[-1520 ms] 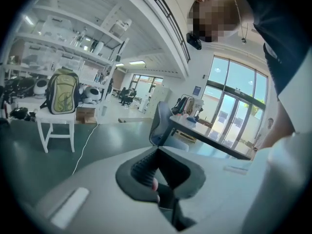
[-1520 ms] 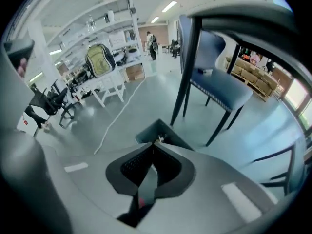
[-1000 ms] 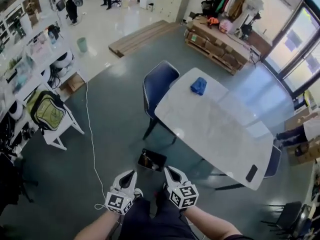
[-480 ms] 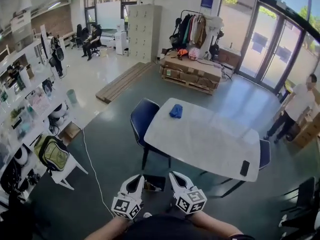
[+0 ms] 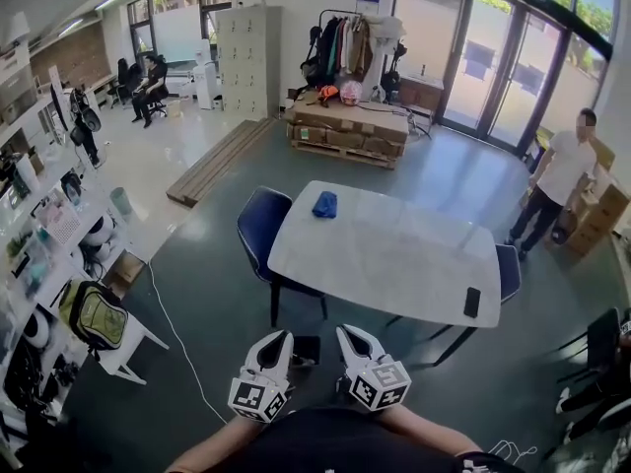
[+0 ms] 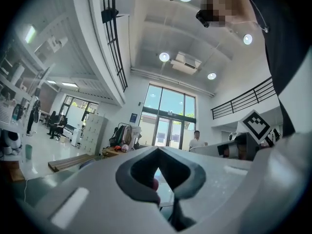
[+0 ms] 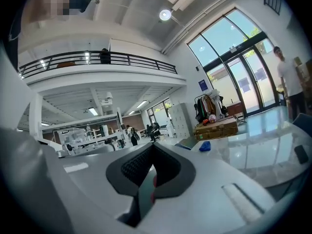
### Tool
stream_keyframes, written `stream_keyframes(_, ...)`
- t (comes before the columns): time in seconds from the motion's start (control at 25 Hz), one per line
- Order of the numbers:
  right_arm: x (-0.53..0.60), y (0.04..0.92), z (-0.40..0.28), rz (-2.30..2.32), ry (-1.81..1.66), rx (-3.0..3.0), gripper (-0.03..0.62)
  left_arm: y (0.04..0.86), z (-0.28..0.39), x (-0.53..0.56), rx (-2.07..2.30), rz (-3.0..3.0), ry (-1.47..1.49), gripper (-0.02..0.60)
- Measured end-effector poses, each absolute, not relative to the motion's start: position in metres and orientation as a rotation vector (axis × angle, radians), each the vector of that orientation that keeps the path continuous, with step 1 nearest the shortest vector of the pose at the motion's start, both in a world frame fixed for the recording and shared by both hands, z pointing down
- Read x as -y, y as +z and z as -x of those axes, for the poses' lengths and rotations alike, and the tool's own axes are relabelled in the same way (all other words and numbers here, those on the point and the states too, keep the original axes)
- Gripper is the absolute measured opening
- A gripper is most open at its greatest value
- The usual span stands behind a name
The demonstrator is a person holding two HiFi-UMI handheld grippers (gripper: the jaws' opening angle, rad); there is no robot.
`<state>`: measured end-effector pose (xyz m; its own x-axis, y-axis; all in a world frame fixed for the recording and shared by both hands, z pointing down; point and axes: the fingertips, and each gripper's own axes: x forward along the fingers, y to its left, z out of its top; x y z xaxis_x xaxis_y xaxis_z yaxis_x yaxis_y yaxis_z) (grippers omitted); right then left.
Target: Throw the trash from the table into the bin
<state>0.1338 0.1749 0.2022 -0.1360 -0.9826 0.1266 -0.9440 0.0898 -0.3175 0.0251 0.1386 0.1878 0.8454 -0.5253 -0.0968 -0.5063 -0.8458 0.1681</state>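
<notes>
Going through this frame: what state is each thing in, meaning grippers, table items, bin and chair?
Left gripper: shut, empty.
Right gripper: shut, empty.
Blue crumpled item: lying on the table's far end, untouched.
Black phone: flat near the table's right edge.
Table: upright.
Bin: on the floor, mostly hidden between the grippers; contents cannot be told.
Blue chair: upright, against the table's left side.
</notes>
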Motion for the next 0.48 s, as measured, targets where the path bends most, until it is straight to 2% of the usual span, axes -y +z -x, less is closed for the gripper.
stream_keyframes(0.48, -0.188, 0.212, -0.149, 2.051, -0.53, -2.153, 0.026, 0.189, -0.036, -0.146, 0.766, -2.898, -0.202, 0.0)
